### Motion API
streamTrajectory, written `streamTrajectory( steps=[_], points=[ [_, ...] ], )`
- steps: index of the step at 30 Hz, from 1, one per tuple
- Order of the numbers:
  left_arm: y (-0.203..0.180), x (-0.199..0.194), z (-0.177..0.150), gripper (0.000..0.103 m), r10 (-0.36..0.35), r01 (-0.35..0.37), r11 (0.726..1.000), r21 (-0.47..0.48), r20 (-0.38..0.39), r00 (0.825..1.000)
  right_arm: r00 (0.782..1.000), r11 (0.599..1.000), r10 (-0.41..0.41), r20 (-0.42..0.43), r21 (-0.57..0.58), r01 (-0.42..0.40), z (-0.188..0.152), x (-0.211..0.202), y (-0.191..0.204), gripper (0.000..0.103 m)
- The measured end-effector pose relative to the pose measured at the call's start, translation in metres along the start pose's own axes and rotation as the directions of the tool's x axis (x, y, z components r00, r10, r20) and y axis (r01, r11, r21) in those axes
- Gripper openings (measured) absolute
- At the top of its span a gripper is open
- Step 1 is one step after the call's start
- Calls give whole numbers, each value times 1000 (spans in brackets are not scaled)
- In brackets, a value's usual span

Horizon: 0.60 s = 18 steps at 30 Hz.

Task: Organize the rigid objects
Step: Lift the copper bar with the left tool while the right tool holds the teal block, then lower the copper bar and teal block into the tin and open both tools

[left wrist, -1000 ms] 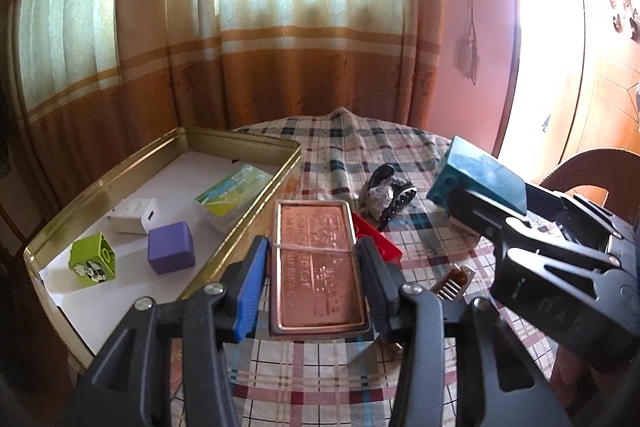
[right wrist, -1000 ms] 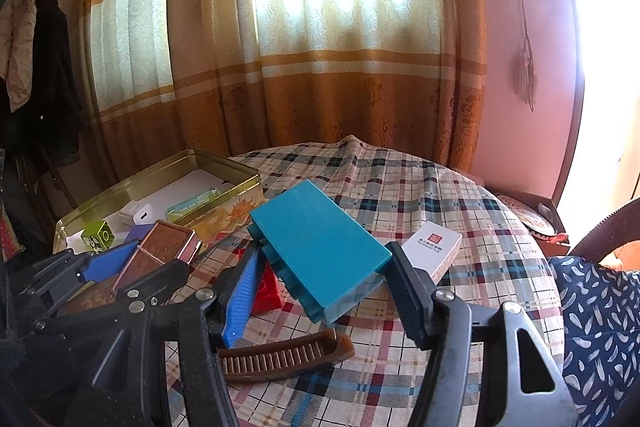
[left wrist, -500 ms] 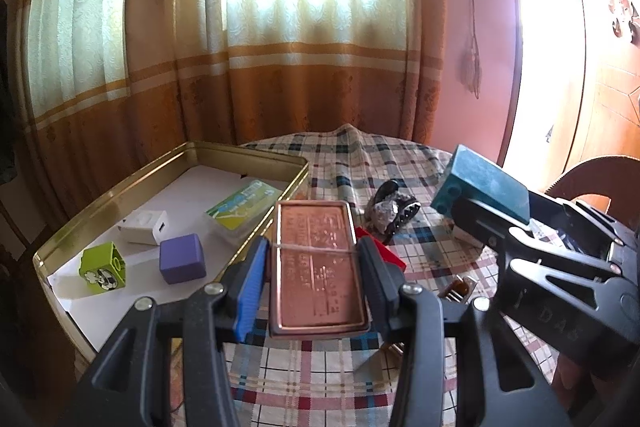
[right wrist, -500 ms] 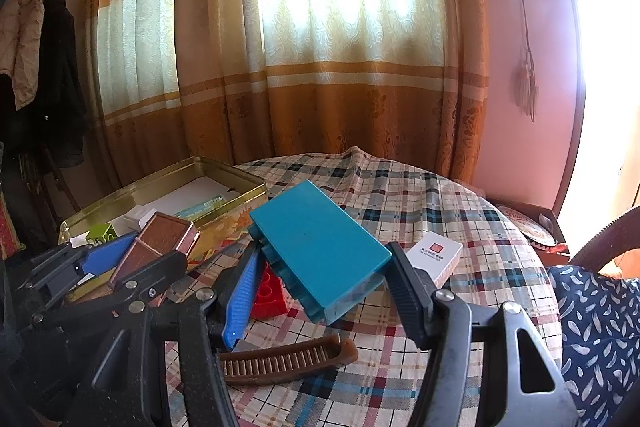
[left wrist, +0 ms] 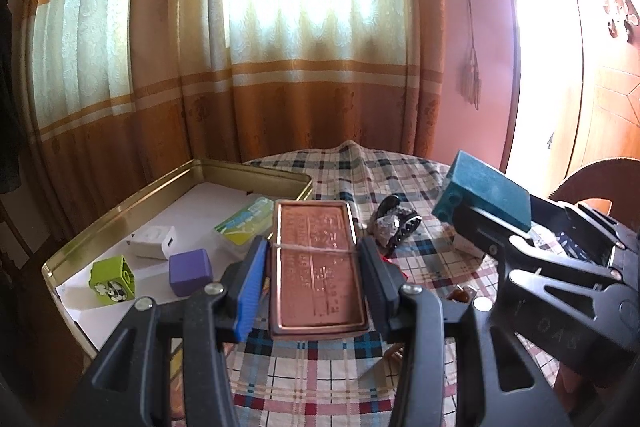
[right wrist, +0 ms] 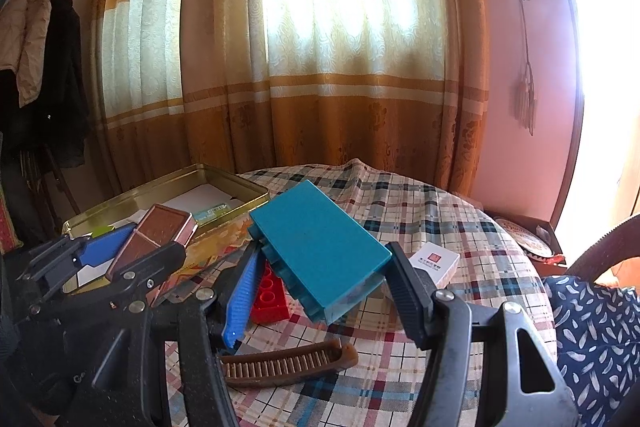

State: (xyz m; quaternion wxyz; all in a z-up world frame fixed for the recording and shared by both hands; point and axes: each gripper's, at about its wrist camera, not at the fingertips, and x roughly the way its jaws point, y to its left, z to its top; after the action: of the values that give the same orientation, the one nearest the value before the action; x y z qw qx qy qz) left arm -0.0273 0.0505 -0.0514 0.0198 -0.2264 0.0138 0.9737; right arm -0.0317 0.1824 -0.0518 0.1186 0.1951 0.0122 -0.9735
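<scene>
My left gripper (left wrist: 312, 255) is shut on a flat copper-coloured tin (left wrist: 316, 291) with a rubber band across it, held above the checked tablecloth beside the gold tray (left wrist: 120, 211). My right gripper (right wrist: 324, 267) is shut on a teal toy block (right wrist: 316, 227), tilted and lifted off the table. In the left wrist view the teal block (left wrist: 484, 195) shows at the right in the other gripper. In the right wrist view the copper tin (right wrist: 160, 227) shows at the left, near the tray's (right wrist: 168, 187) near wall.
The tray holds a green block (left wrist: 112, 279), a purple cube (left wrist: 189, 271), a white charger (left wrist: 154, 241) and a green-yellow pack (left wrist: 244, 223). On the cloth lie a black hair clip (left wrist: 394, 223), red brick (right wrist: 272, 295), brown comb (right wrist: 288, 363) and white box (right wrist: 434, 263).
Both views have tipped up a little, so the tray and table sit lower in the frames. Both grips are unchanged.
</scene>
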Motion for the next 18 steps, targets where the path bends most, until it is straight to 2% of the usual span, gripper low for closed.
streamTrajectory(
  steps=[9,18],
  points=[
    [10,-5,2,45,19,-19,1000,-13,16,1000,1000,1000,11,4,-17,-11,1,-1,5,63],
    [32,-19,14,45,49,-48,998,-31,45,998,996,997,82,-20,9,-82,16,9,20,63]
  ],
)
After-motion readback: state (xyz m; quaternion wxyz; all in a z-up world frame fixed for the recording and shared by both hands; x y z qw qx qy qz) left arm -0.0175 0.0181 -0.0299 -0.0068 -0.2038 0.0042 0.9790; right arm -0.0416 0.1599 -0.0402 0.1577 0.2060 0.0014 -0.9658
